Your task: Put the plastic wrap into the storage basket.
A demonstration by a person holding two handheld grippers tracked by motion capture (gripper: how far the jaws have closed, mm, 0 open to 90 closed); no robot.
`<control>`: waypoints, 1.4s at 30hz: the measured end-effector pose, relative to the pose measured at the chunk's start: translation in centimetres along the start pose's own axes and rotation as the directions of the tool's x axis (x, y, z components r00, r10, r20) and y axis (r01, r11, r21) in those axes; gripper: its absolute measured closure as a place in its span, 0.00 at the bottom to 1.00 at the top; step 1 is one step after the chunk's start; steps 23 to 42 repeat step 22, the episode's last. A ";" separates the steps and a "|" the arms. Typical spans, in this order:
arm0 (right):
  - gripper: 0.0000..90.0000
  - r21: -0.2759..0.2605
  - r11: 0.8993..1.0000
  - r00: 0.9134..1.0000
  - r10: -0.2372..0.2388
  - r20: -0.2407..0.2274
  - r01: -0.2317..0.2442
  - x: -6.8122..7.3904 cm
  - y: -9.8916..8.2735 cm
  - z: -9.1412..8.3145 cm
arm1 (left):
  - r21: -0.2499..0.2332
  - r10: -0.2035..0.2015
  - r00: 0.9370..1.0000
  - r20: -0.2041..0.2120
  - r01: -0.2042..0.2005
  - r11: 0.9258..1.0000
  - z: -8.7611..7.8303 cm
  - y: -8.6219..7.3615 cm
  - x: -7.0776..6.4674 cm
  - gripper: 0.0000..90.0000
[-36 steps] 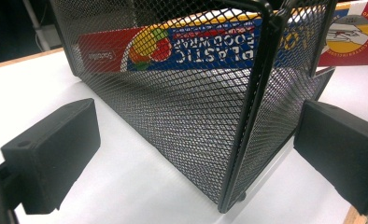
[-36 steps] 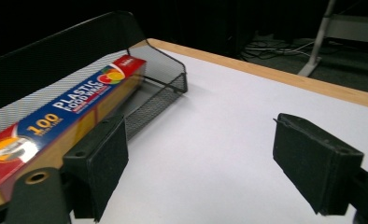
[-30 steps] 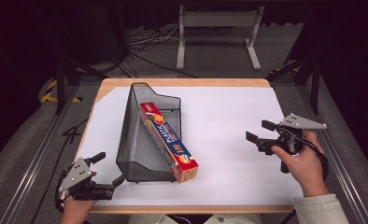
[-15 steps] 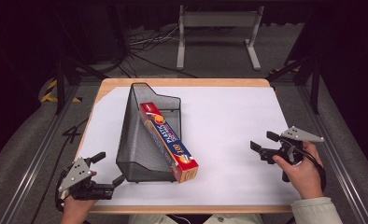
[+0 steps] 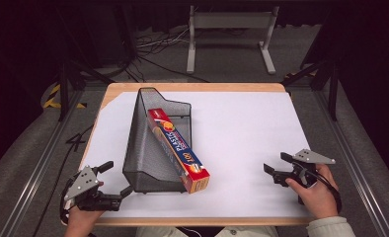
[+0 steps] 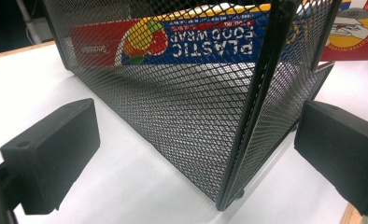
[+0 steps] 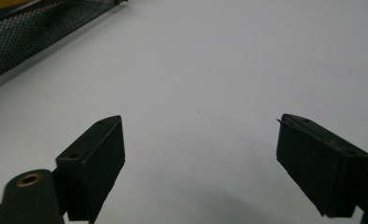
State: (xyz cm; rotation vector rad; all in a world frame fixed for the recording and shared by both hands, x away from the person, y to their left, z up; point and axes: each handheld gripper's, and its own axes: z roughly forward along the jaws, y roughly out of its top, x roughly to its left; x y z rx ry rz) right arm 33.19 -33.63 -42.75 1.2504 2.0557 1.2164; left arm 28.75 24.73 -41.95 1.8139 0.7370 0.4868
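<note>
Both grippers, left gripper (image 5: pixel 114 178) and right gripper (image 5: pixel 276 165), gape empty; mesh basket (image 5: pixel 155 148) half-hides the wrap box (image 5: pixel 180 150).

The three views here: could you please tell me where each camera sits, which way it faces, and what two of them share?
High view: above the person's side, facing forward and down on the table; both hands, left gripper, right gripper.
Left gripper view: on that gripper, facing the mesh basket and plastic wrap box; open jaws.
Right gripper view: low over bare table; open jaws.
Shared: basket and box, in the high and left gripper views.
</note>
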 end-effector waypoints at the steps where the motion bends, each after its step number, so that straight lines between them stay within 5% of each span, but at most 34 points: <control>1: 0.18 0.000 1.000 1.000 0.000 0.000 0.000 0.0 0.0 0.0 | 0.000 0.000 1.000 0.000 0.000 1.000 0.0 0.0 0.0 0.01; 9: 0.17 0.055 0.998 0.999 -0.032 -0.015 0.033 1.1 -1.4 0.6 | 0.009 -0.010 1.000 0.004 0.010 1.000 0.1 0.0 0.1 0.01; 17: 0.17 0.038 0.997 0.997 -0.069 -0.018 0.069 1.4 -1.6 0.6 | 0.010 -0.021 1.000 0.005 0.021 1.000 0.1 -0.1 0.2 0.01; 42: 0.17 0.022 0.997 0.997 -0.071 -0.026 0.072 1.4 -1.6 0.5 | 0.008 -0.023 1.000 0.004 0.023 1.000 0.0 -0.1 0.2 0.01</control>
